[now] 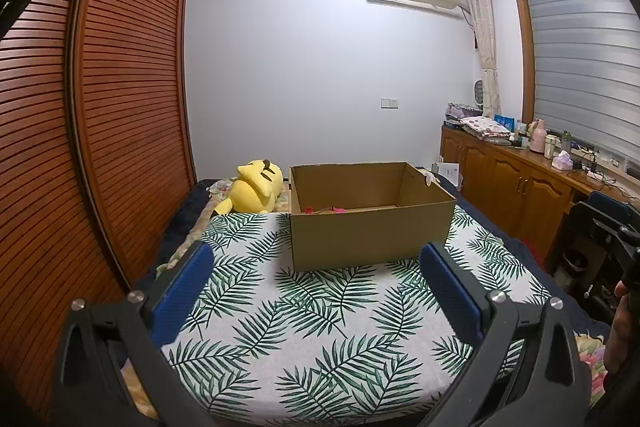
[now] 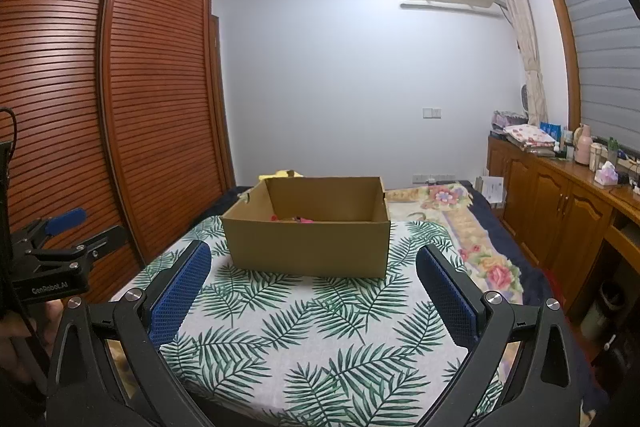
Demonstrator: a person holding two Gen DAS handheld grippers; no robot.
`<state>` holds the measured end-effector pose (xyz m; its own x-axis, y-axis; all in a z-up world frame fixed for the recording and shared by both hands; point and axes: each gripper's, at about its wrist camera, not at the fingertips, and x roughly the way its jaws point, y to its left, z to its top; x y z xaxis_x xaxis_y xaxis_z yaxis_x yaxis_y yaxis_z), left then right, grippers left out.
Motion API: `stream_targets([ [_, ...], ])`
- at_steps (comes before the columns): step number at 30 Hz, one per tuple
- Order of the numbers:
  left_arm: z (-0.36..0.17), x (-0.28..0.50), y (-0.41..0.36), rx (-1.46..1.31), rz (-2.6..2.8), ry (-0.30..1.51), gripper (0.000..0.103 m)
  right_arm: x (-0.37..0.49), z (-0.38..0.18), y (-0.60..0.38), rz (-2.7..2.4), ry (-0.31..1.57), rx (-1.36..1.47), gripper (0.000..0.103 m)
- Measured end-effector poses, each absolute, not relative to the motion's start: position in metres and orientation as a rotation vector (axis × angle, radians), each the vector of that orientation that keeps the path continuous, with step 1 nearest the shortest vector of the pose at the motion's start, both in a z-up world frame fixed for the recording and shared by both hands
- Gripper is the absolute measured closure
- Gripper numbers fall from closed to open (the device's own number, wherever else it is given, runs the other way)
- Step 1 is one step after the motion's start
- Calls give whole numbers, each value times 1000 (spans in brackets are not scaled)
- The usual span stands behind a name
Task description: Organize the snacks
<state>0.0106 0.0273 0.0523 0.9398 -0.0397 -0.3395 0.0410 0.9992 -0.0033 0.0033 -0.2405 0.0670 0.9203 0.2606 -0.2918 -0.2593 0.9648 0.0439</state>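
An open cardboard box (image 1: 370, 235) stands on a leaf-print cloth (image 1: 312, 315) on the bed; it also shows in the right wrist view (image 2: 308, 247). Pink and red snack packets (image 1: 326, 209) lie on its floor, mostly hidden by the front wall, and show in the right wrist view too (image 2: 294, 219). My left gripper (image 1: 316, 287) is open and empty, held above the cloth in front of the box. My right gripper (image 2: 312, 283) is open and empty, also in front of the box. The left gripper shows at the left edge of the right wrist view (image 2: 64, 239).
A yellow plush toy (image 1: 254, 193) lies behind the box at the left. A slatted wooden wardrobe (image 1: 100, 107) runs along the left. A wooden cabinet (image 1: 520, 179) with bottles and folded cloth stands at the right. A floral blanket (image 2: 472, 227) covers the bed on the right.
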Motion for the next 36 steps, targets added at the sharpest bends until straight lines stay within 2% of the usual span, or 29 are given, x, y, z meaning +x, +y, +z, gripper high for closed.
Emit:
stream_targets([
  [36, 56, 9, 26, 12, -40, 338, 0, 4, 66, -241, 266, 301, 8, 0],
])
